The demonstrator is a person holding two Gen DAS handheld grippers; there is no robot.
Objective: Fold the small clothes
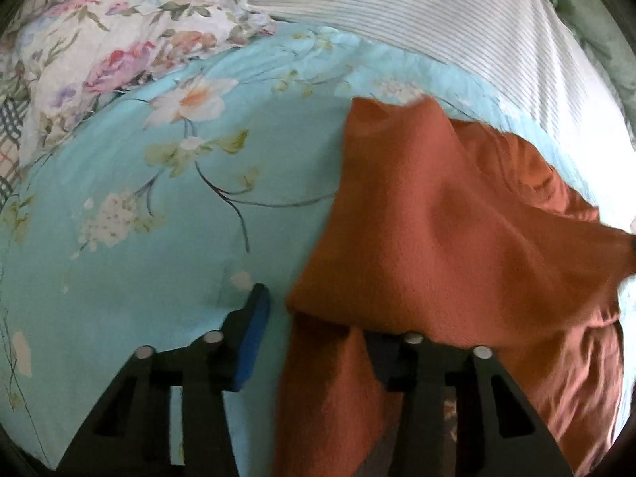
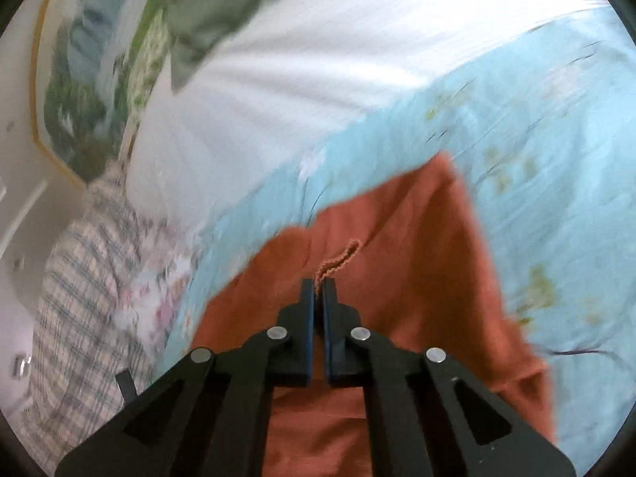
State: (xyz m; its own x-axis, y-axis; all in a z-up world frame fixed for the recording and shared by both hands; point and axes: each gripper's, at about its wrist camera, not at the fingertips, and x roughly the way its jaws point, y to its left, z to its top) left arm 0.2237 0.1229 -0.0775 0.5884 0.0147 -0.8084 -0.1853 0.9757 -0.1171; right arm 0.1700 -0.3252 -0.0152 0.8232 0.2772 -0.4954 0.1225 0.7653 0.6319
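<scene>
A rust-orange garment lies on a light blue floral bedsheet. In the left wrist view my left gripper is open; the cloth drapes over its right finger and hides it, while the left finger with its blue pad is bare. In the right wrist view my right gripper is shut on a hem edge of the orange garment, which pokes up between the tips and hangs lifted above the blue sheet. The view is motion-blurred.
A flowered white quilt is bunched at the far left of the bed. A white striped cover lies behind. A green cloth, a plaid fabric and a framed picture show in the right wrist view.
</scene>
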